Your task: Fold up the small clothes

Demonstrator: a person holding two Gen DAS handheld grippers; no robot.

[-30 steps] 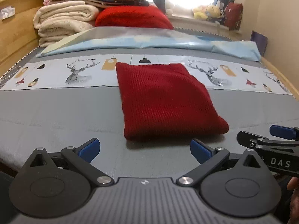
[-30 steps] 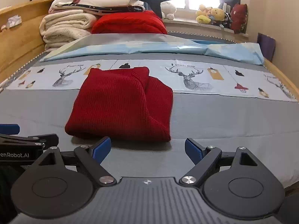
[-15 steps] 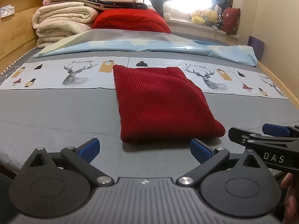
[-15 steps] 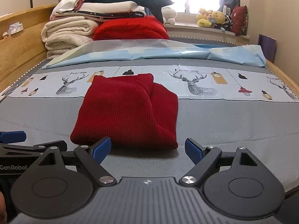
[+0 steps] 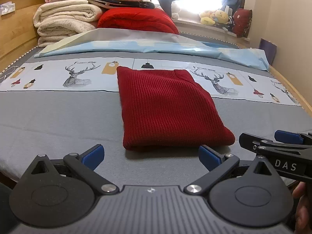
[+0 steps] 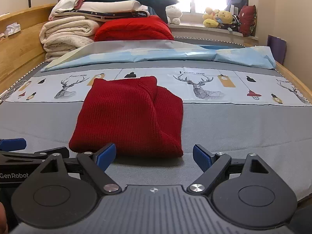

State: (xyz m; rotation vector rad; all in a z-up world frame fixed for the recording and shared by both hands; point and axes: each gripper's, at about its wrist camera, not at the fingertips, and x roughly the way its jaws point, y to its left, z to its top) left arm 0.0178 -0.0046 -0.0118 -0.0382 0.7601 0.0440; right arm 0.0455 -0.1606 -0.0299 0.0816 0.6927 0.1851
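Note:
A dark red knitted sweater [image 5: 165, 109] lies folded into a rectangle on the grey bed sheet; it also shows in the right wrist view [image 6: 128, 117]. My left gripper [image 5: 151, 157] is open and empty, just short of the sweater's near edge. My right gripper [image 6: 154, 157] is open and empty, also just short of that edge. The right gripper shows at the right edge of the left wrist view [image 5: 273, 142]. The left gripper shows at the left edge of the right wrist view [image 6: 29, 152].
A stack of folded cream blankets [image 5: 64, 23] and a red quilt [image 5: 136, 19] sit at the head of the bed. A light blue sheet [image 5: 156, 46] lies across behind the sweater. A wooden rail [image 6: 17, 44] runs along the left. Plush toys [image 6: 218, 17] line the windowsill.
Both grippers have drawn back slightly and tilted up from the sweater, which lies still. Both stayed open.

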